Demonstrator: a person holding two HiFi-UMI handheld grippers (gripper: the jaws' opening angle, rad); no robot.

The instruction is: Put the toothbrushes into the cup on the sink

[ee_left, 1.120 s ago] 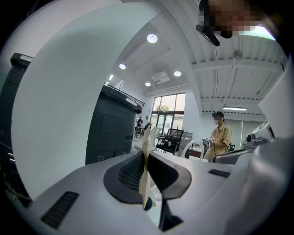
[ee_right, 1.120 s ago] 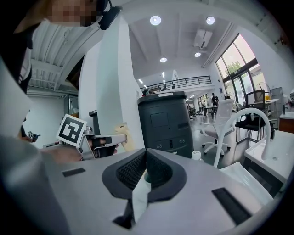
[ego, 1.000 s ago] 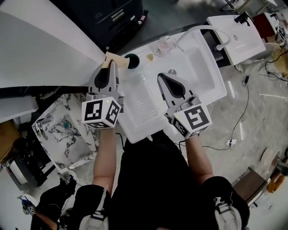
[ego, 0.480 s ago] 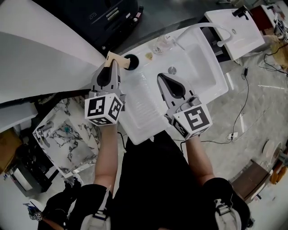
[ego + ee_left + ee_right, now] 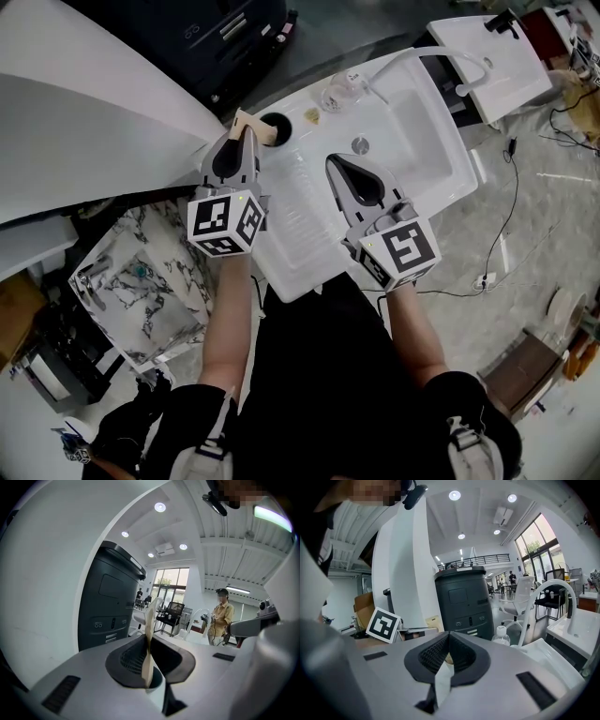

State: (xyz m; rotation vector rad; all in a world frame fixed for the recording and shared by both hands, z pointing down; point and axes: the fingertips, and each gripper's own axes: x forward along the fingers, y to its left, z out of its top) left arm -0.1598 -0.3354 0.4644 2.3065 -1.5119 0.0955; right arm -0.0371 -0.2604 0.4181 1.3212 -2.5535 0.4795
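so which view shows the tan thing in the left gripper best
Head view: the tan thing shows its flat face beyond the left gripper, beside the black cup. The left gripper view shows it edge-on; the right gripper view, barely.

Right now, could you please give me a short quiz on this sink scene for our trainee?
1. True or false: the left claw is shut on a thin tan item.
2. The right claw hangs over: A) the floor, B) the white sink, C) the marble-patterned shelf.
3. Fill in: the black cup stands on the sink's rim, next to the ___ claw.
Key: 1 true; 2 B; 3 left.
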